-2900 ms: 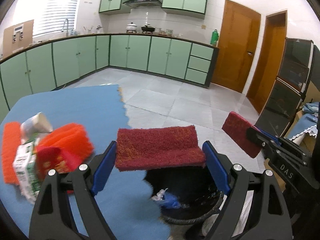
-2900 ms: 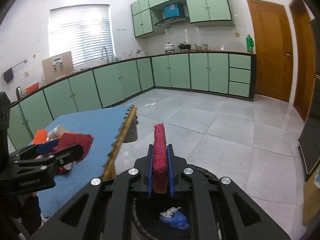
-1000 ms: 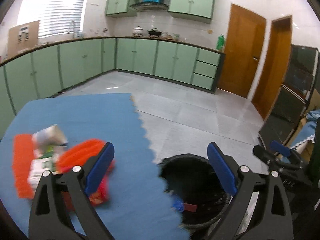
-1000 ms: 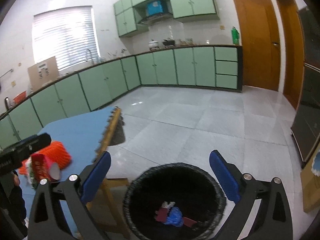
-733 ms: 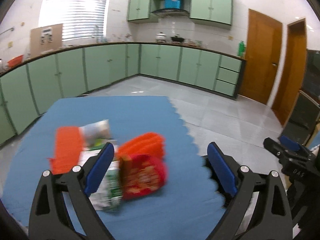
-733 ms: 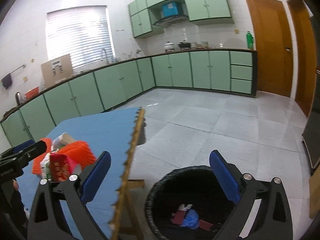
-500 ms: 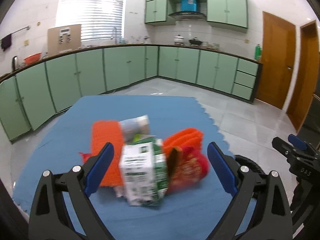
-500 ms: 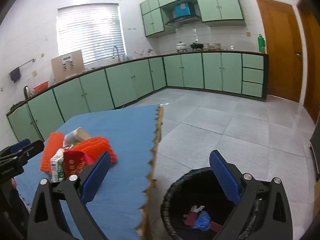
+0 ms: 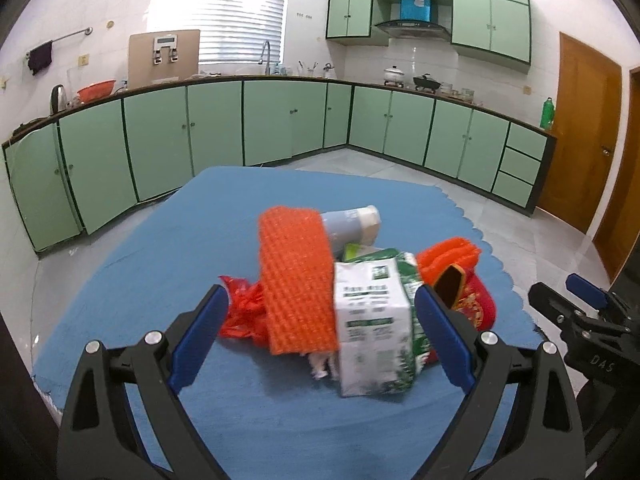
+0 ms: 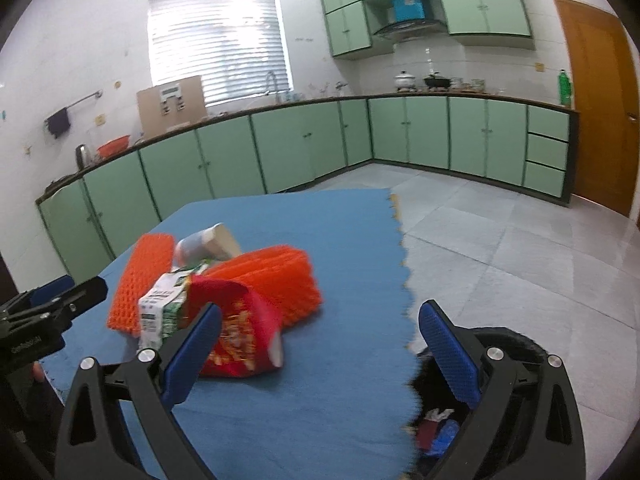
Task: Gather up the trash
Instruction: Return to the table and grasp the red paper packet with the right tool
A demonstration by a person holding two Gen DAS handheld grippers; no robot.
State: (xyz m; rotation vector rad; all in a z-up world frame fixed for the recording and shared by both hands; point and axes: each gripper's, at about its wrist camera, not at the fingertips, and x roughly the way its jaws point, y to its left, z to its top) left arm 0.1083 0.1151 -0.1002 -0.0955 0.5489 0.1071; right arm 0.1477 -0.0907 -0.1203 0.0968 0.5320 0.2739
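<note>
Left wrist view: the left gripper (image 9: 318, 330) hangs released, its blue pads spread wide with nothing between them, just short of a heap of trash on the blue-covered counter (image 9: 160, 248). A green-and-white carton (image 9: 372, 328) stands nearest, roughly upright, one corner turned toward the camera. An orange mesh pad (image 9: 296, 276) leans against its left side, long axis running away from the camera. Crumpled red plastic (image 9: 240, 312) lies to the left of the pad. Behind, a grey paper cup (image 9: 352, 224) lies on its side, its pale end pointing right. A red box (image 9: 468, 300) sits to the right of the carton, with a second orange mesh pad (image 9: 448, 256) behind it. The right gripper (image 9: 580, 300) shows at the right edge, apart from the heap.

Right wrist view: the right gripper (image 10: 320, 350) is likewise released and holds nothing. The red box (image 10: 236, 328) lies on its side just beyond the left pad, its pale end pointing toward the camera and right. The carton (image 10: 160, 312) is to its left. The black bin (image 10: 512, 340) stands on the floor beside the counter's edge, holding red, white and blue scraps (image 10: 436, 428)
</note>
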